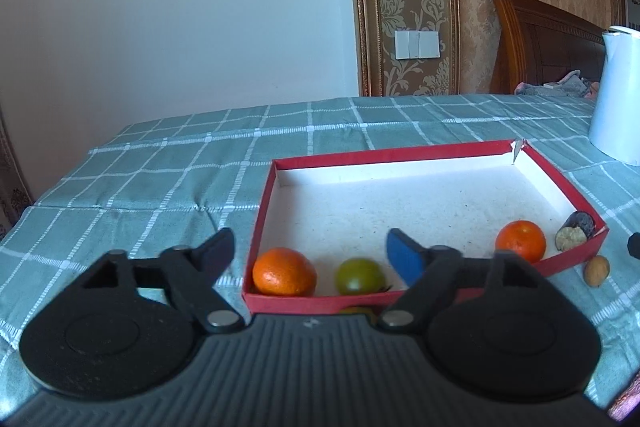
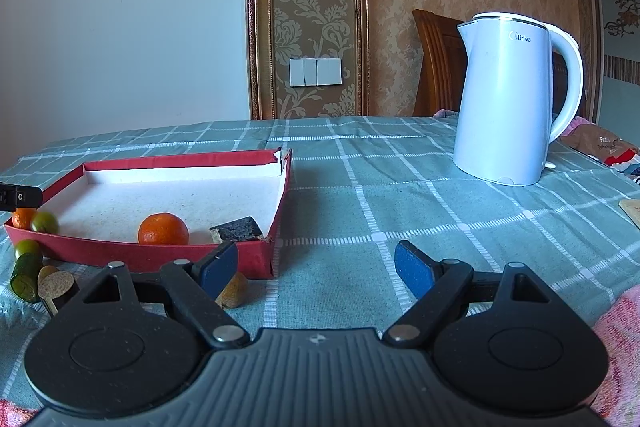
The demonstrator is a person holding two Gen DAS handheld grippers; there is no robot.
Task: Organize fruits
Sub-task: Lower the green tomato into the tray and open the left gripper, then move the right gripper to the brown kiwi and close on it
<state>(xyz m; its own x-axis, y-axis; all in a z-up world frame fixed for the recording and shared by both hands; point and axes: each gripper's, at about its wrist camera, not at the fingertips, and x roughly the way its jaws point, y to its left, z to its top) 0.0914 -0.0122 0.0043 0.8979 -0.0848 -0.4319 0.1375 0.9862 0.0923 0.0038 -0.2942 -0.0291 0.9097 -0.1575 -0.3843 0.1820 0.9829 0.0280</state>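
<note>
In the left wrist view, the left tool (image 1: 310, 253) stands released, its blue pads spread wide with nothing between them. It hangs at the lower middle of the frame, over the near wall of the red box (image 1: 320, 301). Inside the box, from left to right, lie an orange (image 1: 284, 271), a green fruit (image 1: 359, 275), a second orange (image 1: 520, 241) and a dark cut piece (image 1: 576, 231) in the right corner. A walnut (image 1: 596, 270) sits on the checked tabletop (image 1: 160, 179) just outside the box, at lower right.

In the right wrist view, the right tool (image 2: 316, 267) is also released and empty, low in the frame, to the right of the box. At far left, outside the box, lie another green fruit (image 2: 27, 247), a cucumber piece (image 2: 25, 277) and a cut round piece (image 2: 56, 285). At upper right stands one white kettle (image 2: 512, 99) marked "Midea".
</note>
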